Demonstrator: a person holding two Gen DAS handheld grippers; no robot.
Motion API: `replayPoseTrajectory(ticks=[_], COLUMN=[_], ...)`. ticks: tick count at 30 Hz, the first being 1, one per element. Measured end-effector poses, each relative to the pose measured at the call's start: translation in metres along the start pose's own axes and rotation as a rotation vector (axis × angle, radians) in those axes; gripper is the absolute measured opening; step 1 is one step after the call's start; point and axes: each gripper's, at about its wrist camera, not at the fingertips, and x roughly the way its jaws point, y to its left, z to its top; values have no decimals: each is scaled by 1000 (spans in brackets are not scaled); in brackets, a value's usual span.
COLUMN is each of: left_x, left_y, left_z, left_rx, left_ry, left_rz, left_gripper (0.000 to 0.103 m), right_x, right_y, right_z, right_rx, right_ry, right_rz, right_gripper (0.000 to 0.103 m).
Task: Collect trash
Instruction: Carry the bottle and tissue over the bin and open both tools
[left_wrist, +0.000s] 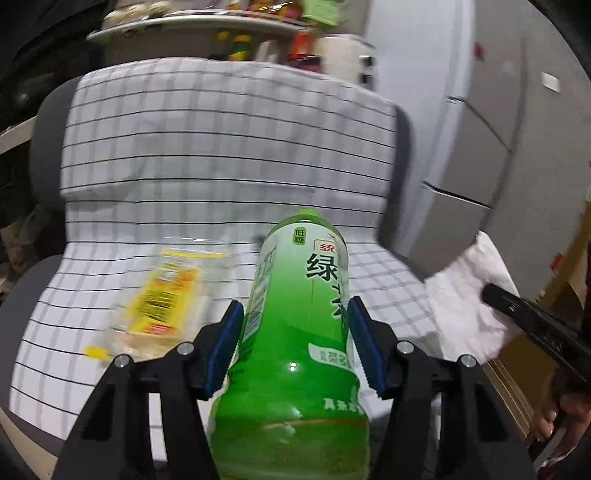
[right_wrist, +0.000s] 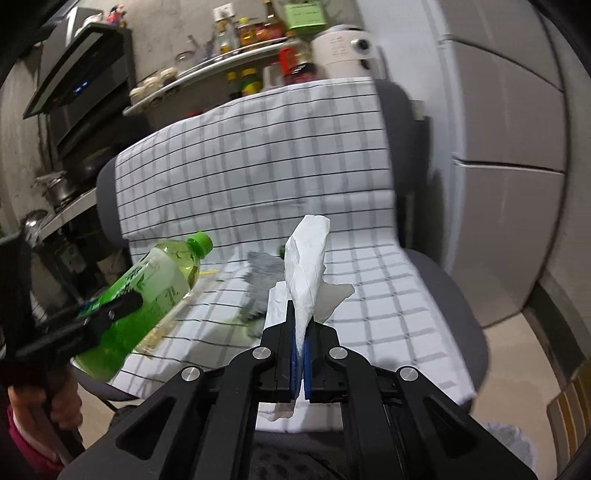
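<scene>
A green tea bottle with a green cap sits between the blue pads of my left gripper, which is shut on its middle and holds it above the chair seat. The right wrist view shows this bottle tilted at the left. My right gripper is shut on a crumpled white tissue that sticks up from its jaws. In the left wrist view the tissue is at the right edge. A clear wrapper with a yellow label lies on the seat, left of the bottle.
The chair is grey, draped with a white checked cloth. Behind it a shelf carries bottles and jars. Grey cabinet doors rise at the right. A range hood and pots are at the left.
</scene>
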Motion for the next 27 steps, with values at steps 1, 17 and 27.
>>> replayPoseTrajectory(ticks=[1,17,27], left_x=[0,25,69], left_y=[-16,-193,-279], left_z=[-6,-59,-97], left_rx=[26,316,425], left_ry=[-10,74,238], left_rz=[-23,-436,-561], left_gripper=[57,57,57], right_x=[-6,-120,-132], right_y=[-6,-121,-196], right_z=[-3,-77,-132], right_rx=[8,203,357], right_ry=[-1,-27,49], right_rz=[-15,-340,-462], right_gripper=[3,3,3])
